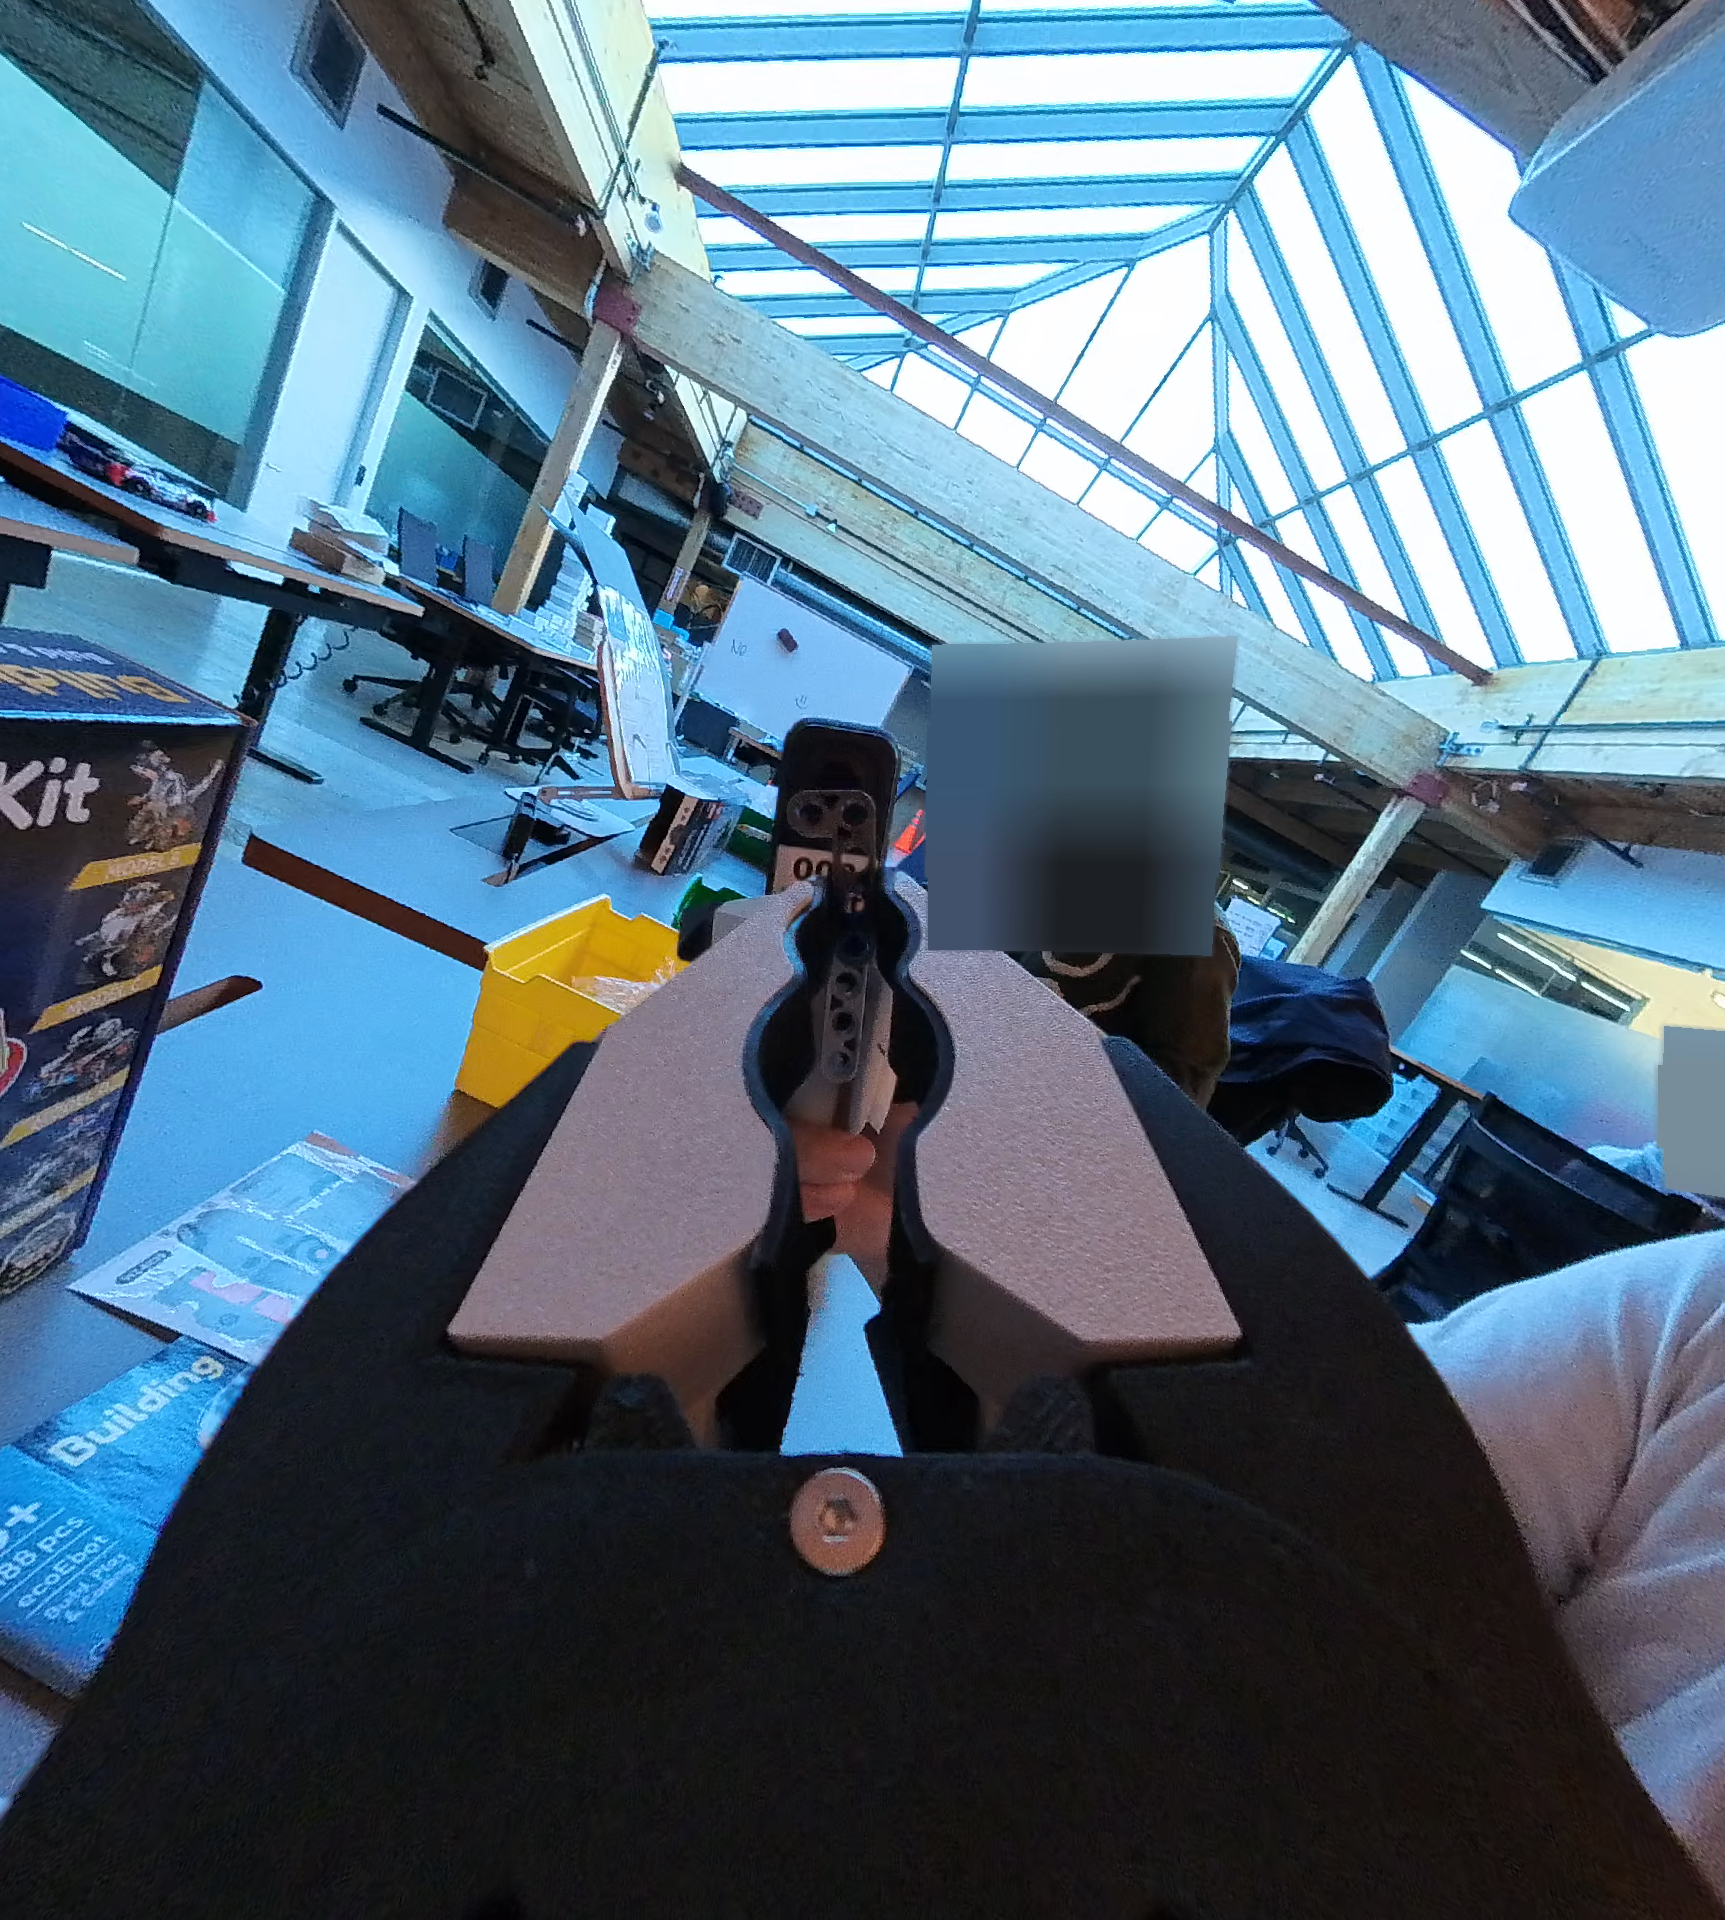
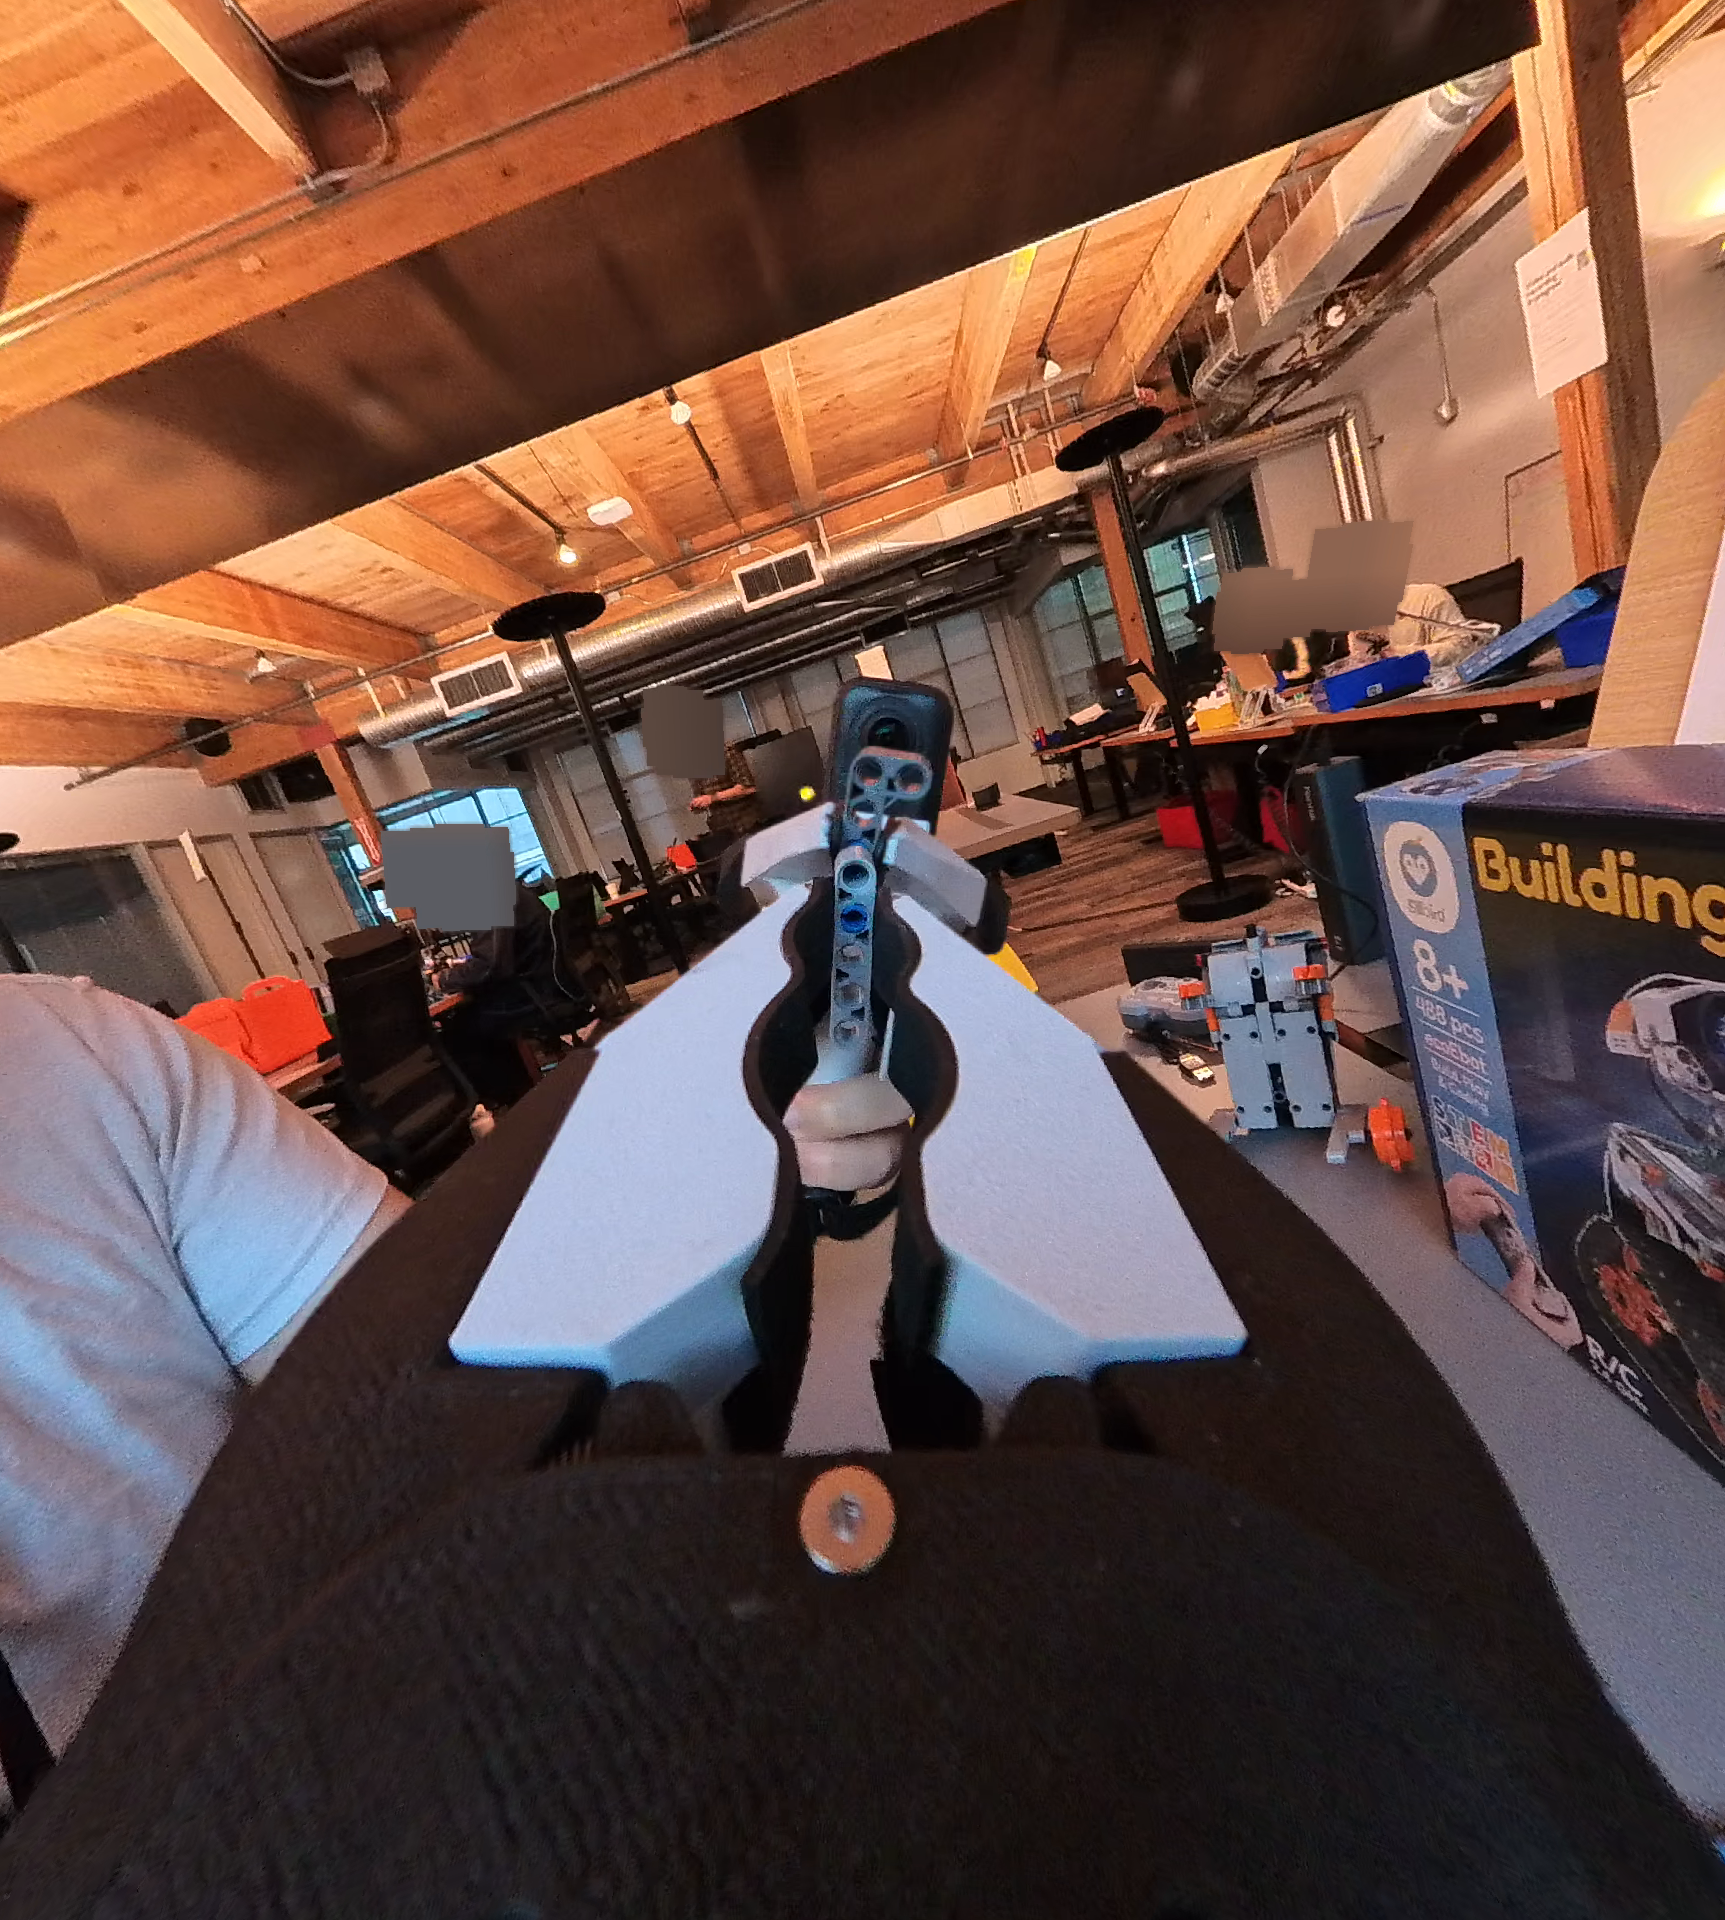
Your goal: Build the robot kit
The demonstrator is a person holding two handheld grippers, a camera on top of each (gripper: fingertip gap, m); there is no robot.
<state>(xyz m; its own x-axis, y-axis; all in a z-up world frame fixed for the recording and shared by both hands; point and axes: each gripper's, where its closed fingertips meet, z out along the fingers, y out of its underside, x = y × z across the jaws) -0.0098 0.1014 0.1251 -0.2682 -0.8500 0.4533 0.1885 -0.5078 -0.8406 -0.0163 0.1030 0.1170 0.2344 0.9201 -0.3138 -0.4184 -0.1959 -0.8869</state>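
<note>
Grey beam [image 1: 845,1003] with a row of holes hangs in the air between my two tools, well above the table [image 2: 1460,1403]. My left tongs [image 1: 842,906] and my right tongs [image 2: 853,906] point straight at each other, tips nearly meeting, and both are pinched narrow on that beam, each from its own end. I judge this opposed grip steadies the piece so it cannot twist. A blue pin [image 2: 850,920] sits in one hole near my right tips, and a small three-hole piece [image 2: 884,774] stands at the beam's far end. How it is fixed there I cannot tell.

On the left lie a dark kit box [image 1: 58,935], a blue booklet [image 1: 58,1507] near me and a yellow bin [image 1: 546,997] farther off, probably kept within reach for loose parts. On the right stand another box [image 2: 1616,1091] and a small grey robot model [image 2: 1268,1039], upright and clear of my hands.
</note>
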